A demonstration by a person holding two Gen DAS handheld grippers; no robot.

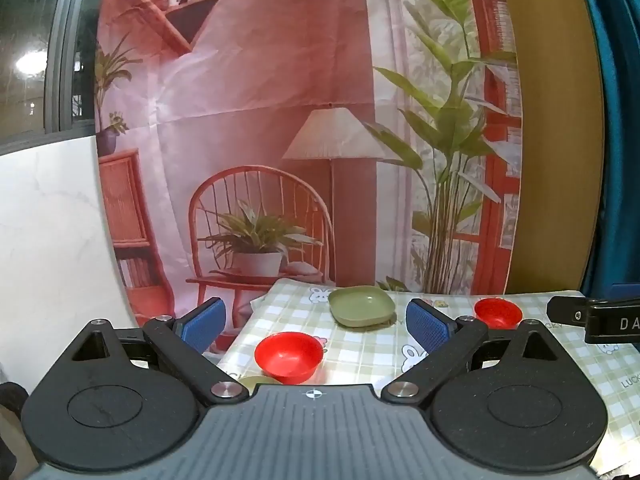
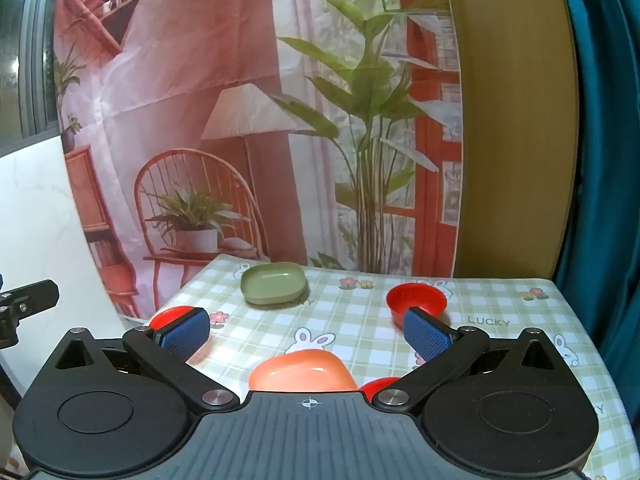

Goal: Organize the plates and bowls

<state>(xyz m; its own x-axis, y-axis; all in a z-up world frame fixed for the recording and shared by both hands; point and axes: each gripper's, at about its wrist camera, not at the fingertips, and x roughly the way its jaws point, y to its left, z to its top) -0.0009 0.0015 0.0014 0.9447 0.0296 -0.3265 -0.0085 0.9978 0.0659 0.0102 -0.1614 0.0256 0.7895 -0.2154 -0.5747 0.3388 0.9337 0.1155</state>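
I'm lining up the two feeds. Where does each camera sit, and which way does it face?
Left wrist: behind the open left tongs, facing the backdrop across the table; near red bowl ahead.
Right wrist: behind the open right tongs, facing likewise; orange plate just ahead.
Shared: green plate, far red bowl.

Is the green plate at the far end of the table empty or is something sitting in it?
Empty. The green plate sits upright on the checked tablecloth, and its shallow inside shows bare green in both wrist views.
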